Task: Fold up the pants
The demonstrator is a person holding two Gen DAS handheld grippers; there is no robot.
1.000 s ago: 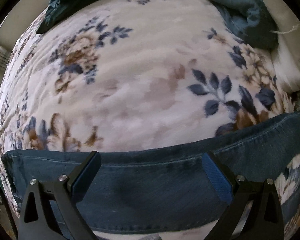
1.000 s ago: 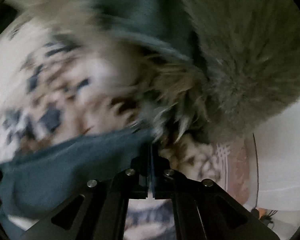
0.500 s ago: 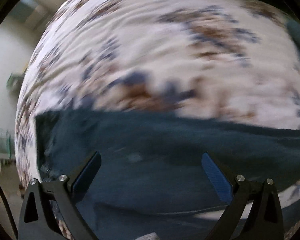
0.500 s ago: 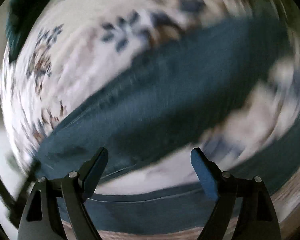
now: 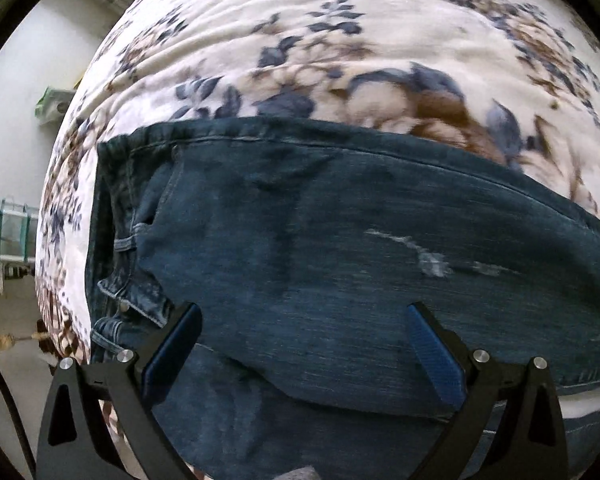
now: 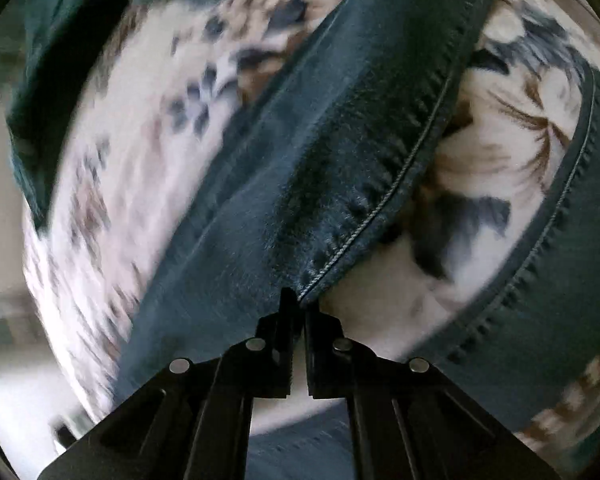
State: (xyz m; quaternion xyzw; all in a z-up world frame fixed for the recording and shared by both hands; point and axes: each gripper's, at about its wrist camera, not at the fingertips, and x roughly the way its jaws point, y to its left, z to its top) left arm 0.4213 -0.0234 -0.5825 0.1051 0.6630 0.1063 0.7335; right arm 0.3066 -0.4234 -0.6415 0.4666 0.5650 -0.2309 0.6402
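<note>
Two views, two different reports. The left wrist view shows the pants (image 5: 340, 248) (dark blue denim) lying flat across a bed under a floral blanket (image 5: 340, 40), waistband and pocket rivet toward the left edge. The left tongs (image 5: 300, 344) stand wide apart above the denim, nothing between the pads. The right wrist view shows what the other cannot: the right tongs (image 6: 300, 308), which have just been closing, are clamped together on a stitched seam edge of a pant leg, a second leg curving at right. Beyond the bed: pale wall, floor, a metal rack (image 5: 10, 232) at left.
</note>
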